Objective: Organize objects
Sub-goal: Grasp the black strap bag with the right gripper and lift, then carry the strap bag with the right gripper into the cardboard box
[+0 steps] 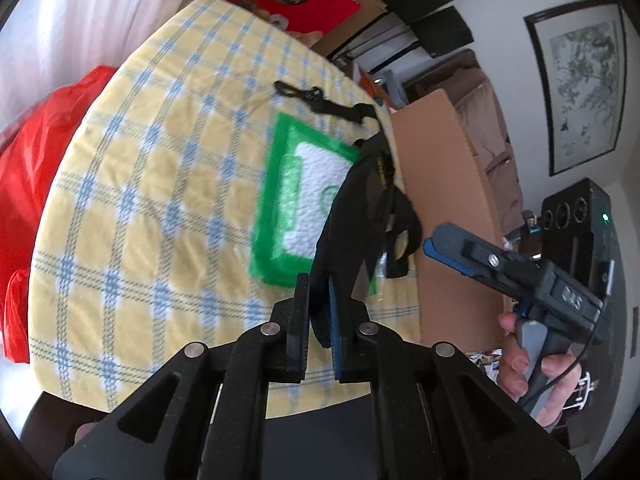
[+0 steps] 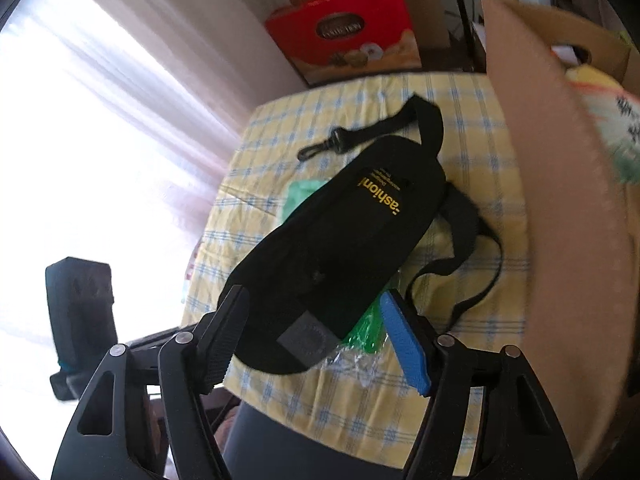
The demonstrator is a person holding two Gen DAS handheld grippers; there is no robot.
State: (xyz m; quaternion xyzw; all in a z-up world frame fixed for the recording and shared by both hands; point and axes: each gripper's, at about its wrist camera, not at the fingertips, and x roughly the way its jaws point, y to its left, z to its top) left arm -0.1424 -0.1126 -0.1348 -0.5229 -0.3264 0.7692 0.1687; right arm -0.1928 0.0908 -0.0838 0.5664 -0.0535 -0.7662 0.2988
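Fabric of a black pouch (image 1: pixel 352 216) sits pinched between the pads of the left claw (image 1: pixel 318 320), whose jaws are clenched on its near end — the bag rises from the grip and slants away over the table (image 1: pixel 132 184), which wears a yellow cloth with a blue check. In the right wrist view the same pouch (image 2: pixel 340 240) stretches long and dark with yellow lettering on its side, its strap (image 2: pixel 460 264) looping out toward a tall cardboard box (image 2: pixel 560 200) that stands at the table's right edge. Under the pouch lies a green-bordered packet (image 1: pixel 296 200) with white contents, flat on the cloth and partly covered by the bag. A black clip on a strap end (image 2: pixel 324 144) rests on the cloth beyond the pouch. The right claw (image 2: pixel 320 336) is released — its jaws stand well apart on either side of the pouch's near end, and no pad presses on the fabric. From the left wrist view, a hand (image 1: pixel 528 364) holds that right claw beside the box. A red carton (image 2: pixel 348 44) stands past the table's far edge.
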